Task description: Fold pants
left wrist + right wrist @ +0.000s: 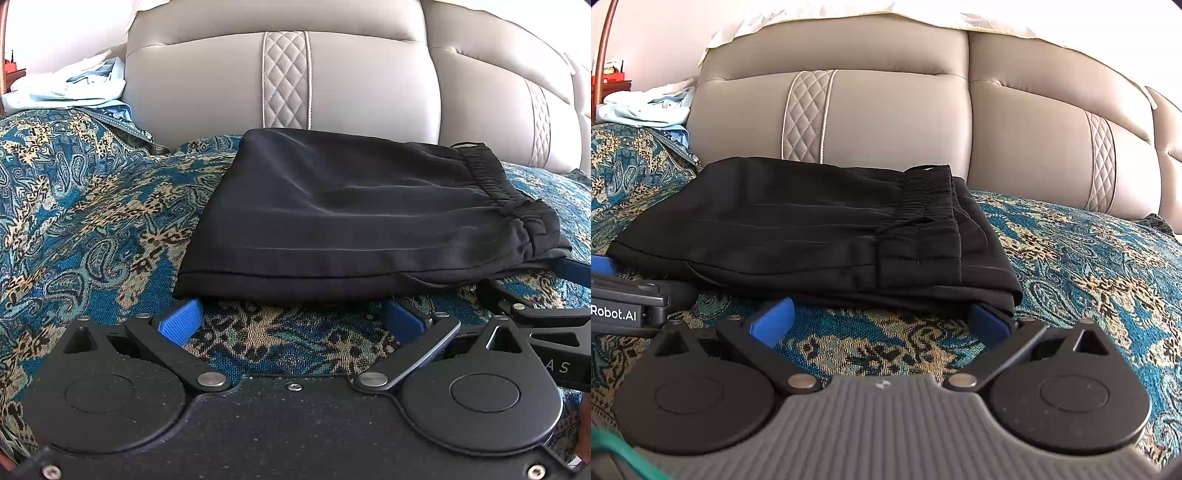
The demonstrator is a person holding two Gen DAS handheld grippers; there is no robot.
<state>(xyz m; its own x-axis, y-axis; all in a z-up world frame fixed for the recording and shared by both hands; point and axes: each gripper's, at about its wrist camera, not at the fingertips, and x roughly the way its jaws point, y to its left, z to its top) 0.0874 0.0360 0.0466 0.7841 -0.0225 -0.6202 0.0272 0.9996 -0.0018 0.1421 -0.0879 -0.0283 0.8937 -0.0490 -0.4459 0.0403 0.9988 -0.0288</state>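
Black pants [343, 218] lie folded into a compact stack on the patterned blue throw [92, 221], elastic waistband [498, 192] at the right. They also show in the right wrist view [812, 232], with the waistband [923, 199] on top. My left gripper [291, 314] is open, its blue fingertips [183, 317] at the near edge of the stack, partly under it. My right gripper [882, 315] is open at the stack's near right edge, its right pad [988, 323] tucked under the corner. Neither holds cloth.
The throw [1089, 266] covers a beige leather sofa with backrest cushions [284, 85] behind the pants. A light blue pile of clothes [70, 88] lies at the far left. The right gripper's body [546, 325] sits close beside my left one.
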